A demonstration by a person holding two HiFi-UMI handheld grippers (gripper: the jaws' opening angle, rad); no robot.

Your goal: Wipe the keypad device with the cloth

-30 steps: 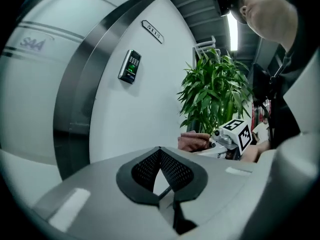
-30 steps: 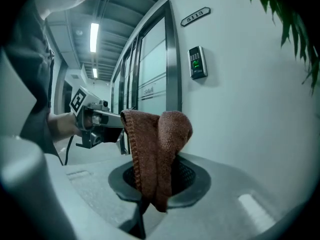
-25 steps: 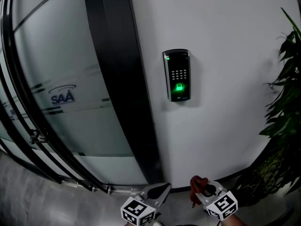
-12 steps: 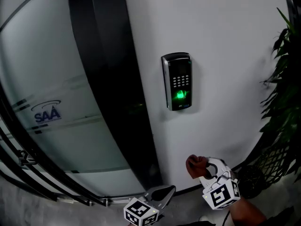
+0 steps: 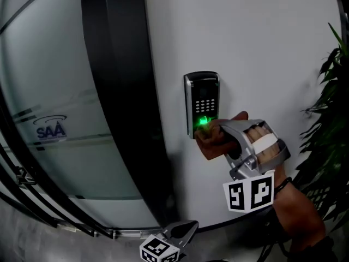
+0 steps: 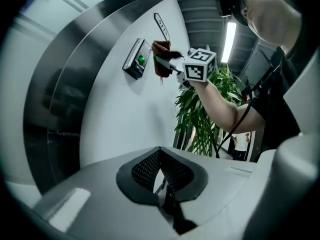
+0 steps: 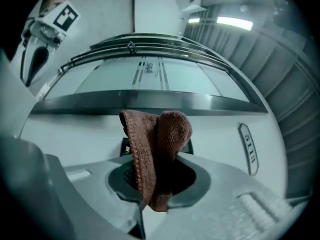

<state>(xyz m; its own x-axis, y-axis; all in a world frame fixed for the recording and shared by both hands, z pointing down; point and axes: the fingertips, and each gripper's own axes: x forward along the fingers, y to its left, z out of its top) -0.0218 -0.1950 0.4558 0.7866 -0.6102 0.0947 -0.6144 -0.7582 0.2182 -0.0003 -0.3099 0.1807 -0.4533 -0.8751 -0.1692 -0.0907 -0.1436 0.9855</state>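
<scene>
- On the white wall (image 5: 262, 48), just right of a dark vertical frame (image 5: 125, 102), the keypad device (image 5: 202, 102) is hanging upright, with a green light glowing below its keys.
- The right gripper (image 5: 219, 137) is clenching the brown cloth (image 5: 210, 143), which is bunching up at the device's lower end; contact cannot be told.
- The left gripper (image 5: 184, 229) is hanging low near the wall's base, its jaws pressing together on nothing.
- Frosted glass (image 5: 54, 119) bearing a logo is curving away at the left, and a leafy plant (image 5: 330, 119) is standing at the right.
</scene>
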